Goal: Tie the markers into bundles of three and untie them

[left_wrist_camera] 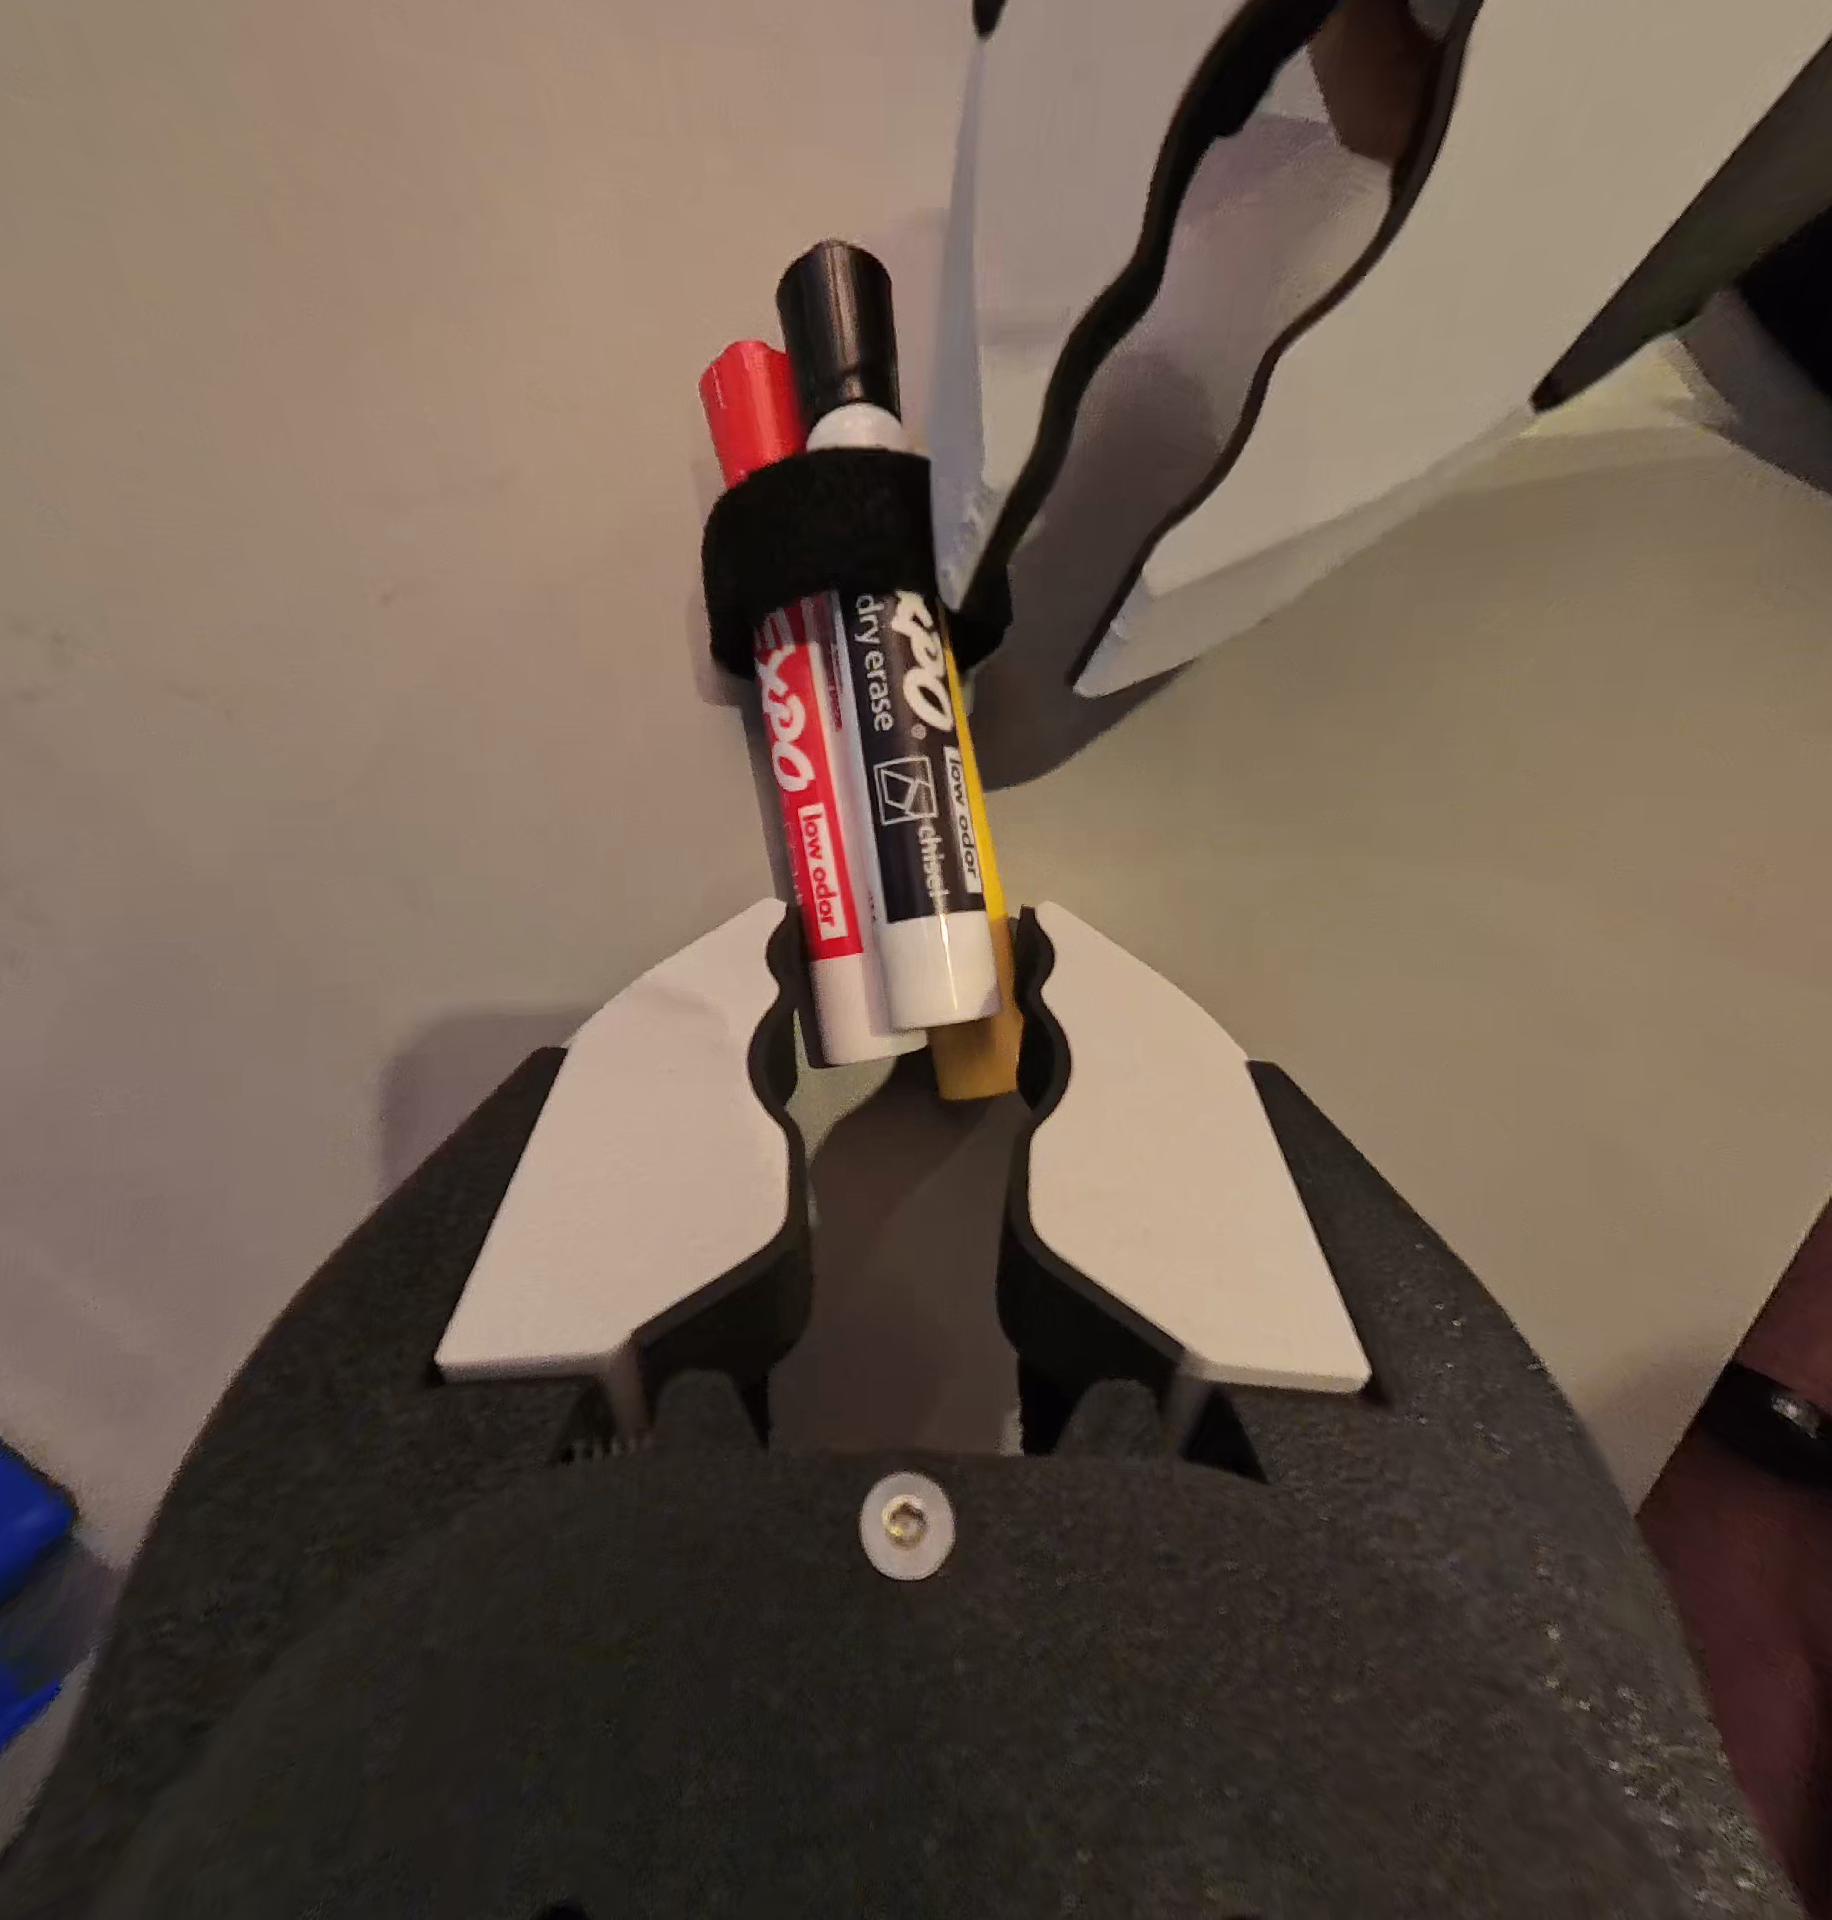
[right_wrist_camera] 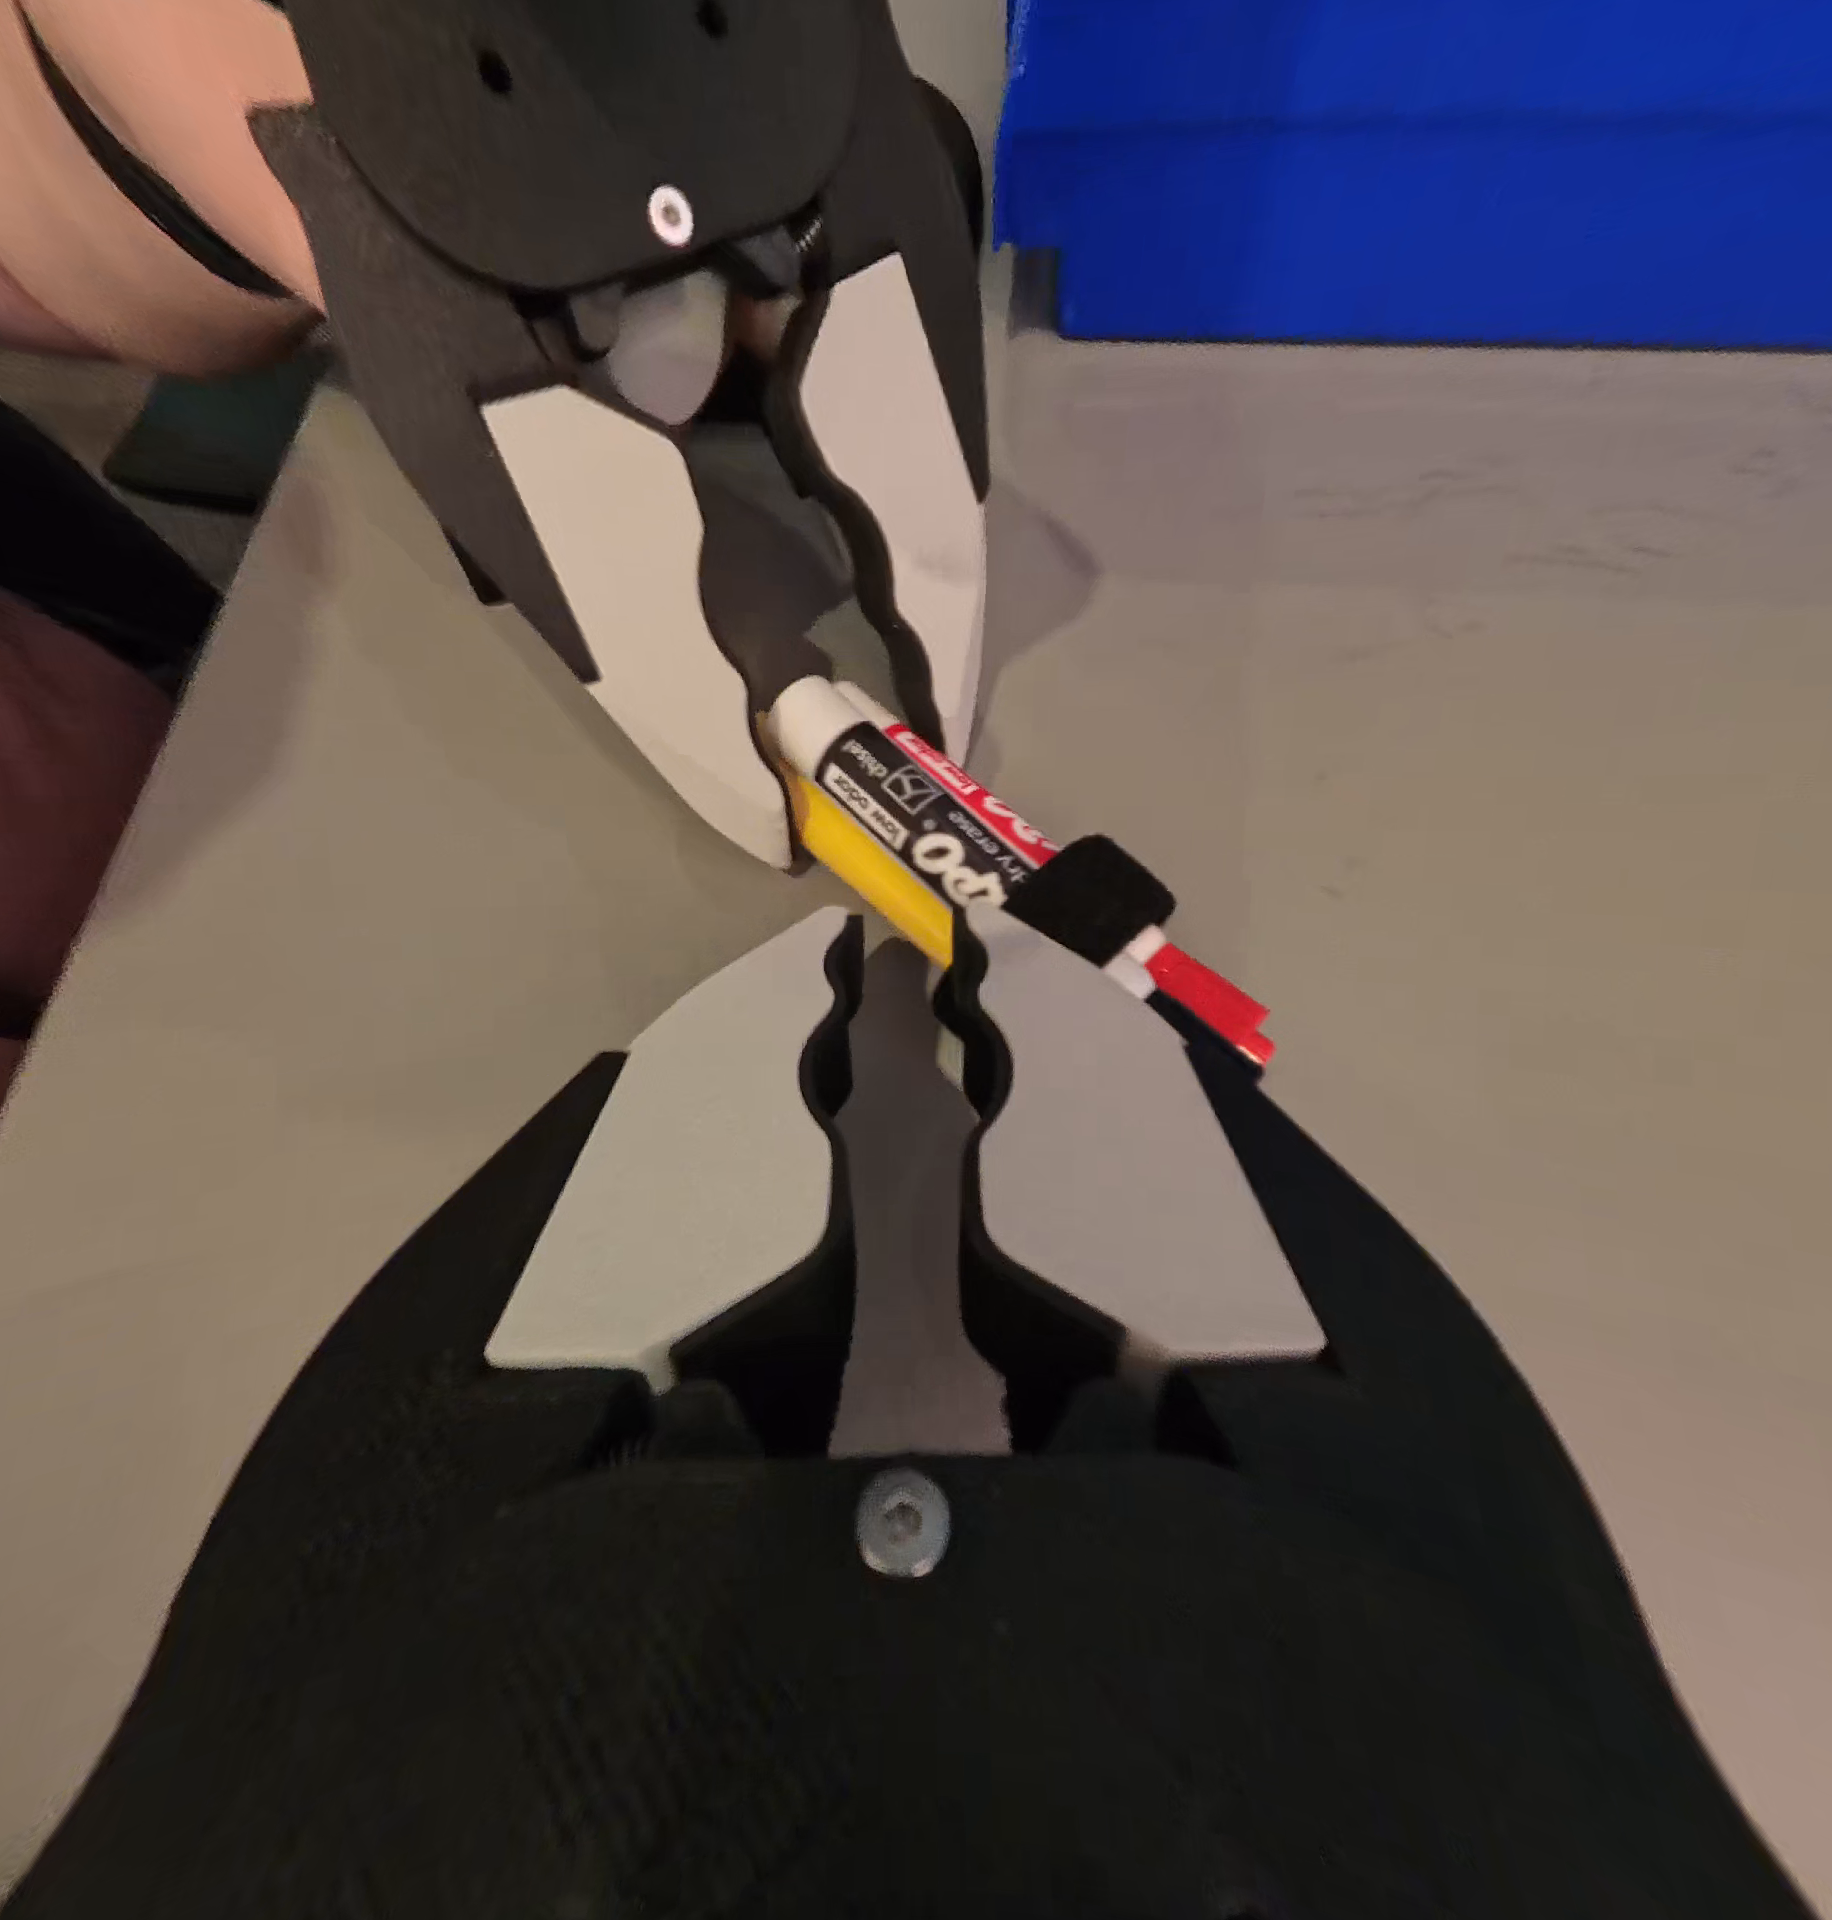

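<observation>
- While my left gripper [left_wrist_camera: 907,971] squeezes the back ends of three markers, the bundle sticks out past my fingers and hangs above the pale table [left_wrist_camera: 268,520].
- I see a red marker [left_wrist_camera: 803,790], a black marker [left_wrist_camera: 907,748] and a yellow marker [left_wrist_camera: 979,821], side by side and touching.
- My left jaws are pulled in narrow, pressed on the marker ends from both sides.
- A black strap [left_wrist_camera: 813,561] goes around all three markers, up near their caps.
- A loose bit of the strap pokes out on the yellow marker's side.
- My right gripper [right_wrist_camera: 907,961] comes at the bundle from the side, close to the strap.
- Its jaws have a thin gap between them. The yellow marker and the strap's loose bit lie right at its tips, but I cannot tell if the tips pinch anything.
- In the left wrist view, the right gripper's fingers [left_wrist_camera: 1255,343] fill the top corner and hide the table behind them.
- A blue bin [right_wrist_camera: 1463,166] sits on the table well behind the bundle.
- A person's hand [right_wrist_camera: 112,187] holds the left gripper from behind.
- A dark red sleeve [right_wrist_camera: 29,790] shows at the table's edge.
</observation>
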Available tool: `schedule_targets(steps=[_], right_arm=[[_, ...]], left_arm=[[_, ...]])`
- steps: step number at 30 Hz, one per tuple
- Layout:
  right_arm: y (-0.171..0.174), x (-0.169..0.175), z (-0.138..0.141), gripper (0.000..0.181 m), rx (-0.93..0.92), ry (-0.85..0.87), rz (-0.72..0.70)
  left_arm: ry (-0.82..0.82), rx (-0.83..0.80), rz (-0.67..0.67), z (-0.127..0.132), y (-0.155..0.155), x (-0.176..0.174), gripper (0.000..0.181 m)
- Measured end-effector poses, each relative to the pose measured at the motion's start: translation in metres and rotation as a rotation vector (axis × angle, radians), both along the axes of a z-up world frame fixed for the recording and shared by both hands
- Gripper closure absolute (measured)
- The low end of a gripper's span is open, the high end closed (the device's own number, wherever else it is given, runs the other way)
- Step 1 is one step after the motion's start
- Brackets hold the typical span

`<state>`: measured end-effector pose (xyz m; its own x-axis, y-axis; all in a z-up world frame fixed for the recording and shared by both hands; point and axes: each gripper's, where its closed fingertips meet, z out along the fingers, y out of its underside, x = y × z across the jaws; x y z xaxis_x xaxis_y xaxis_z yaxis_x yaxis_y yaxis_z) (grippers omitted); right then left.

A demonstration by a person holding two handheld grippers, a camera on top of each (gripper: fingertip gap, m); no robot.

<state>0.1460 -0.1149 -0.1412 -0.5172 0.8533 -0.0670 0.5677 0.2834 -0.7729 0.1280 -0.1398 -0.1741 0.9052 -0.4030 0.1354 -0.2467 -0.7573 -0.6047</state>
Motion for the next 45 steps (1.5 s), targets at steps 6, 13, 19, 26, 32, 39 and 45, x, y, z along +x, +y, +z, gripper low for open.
schedule_targets(steps=[6, 13, 19, 26, 32, 39, 45], right_arm=[[0.027, 0.000, 0.005, 0.158, 0.014, 0.039, -0.113], [0.012, -0.007, -0.006, 0.156, 0.010, -0.017, -0.084], [0.005, -0.006, -0.005, 0.157, 0.018, 0.009, -0.046], [0.004, 0.005, -0.005, 0.154, 0.032, 0.008, 0.021], [0.012, 0.013, 0.007, 0.143, -0.048, 0.019, 0.005], [0.029, 0.003, 0.004, 0.147, -0.122, 0.006, -0.104], [0.021, 0.000, 0.002, 0.150, -0.240, -0.101, -0.142]], left_arm=[[0.026, 0.010, -0.006, 0.000, 0.004, 0.002, 0.142], [0.076, 0.034, -0.008, -0.001, 0.010, 0.006, 0.143], [0.060, 0.044, -0.003, -0.001, 0.015, 0.010, 0.143], [0.120, 0.126, -0.013, 0.004, 0.018, 0.010, 0.145], [0.286, 0.219, -0.111, 0.016, 0.017, 0.006, 0.162], [0.201, 0.196, -0.097, 0.014, 0.014, 0.013, 0.162], [0.307, 0.235, -0.064, 0.009, 0.013, 0.019, 0.162]])
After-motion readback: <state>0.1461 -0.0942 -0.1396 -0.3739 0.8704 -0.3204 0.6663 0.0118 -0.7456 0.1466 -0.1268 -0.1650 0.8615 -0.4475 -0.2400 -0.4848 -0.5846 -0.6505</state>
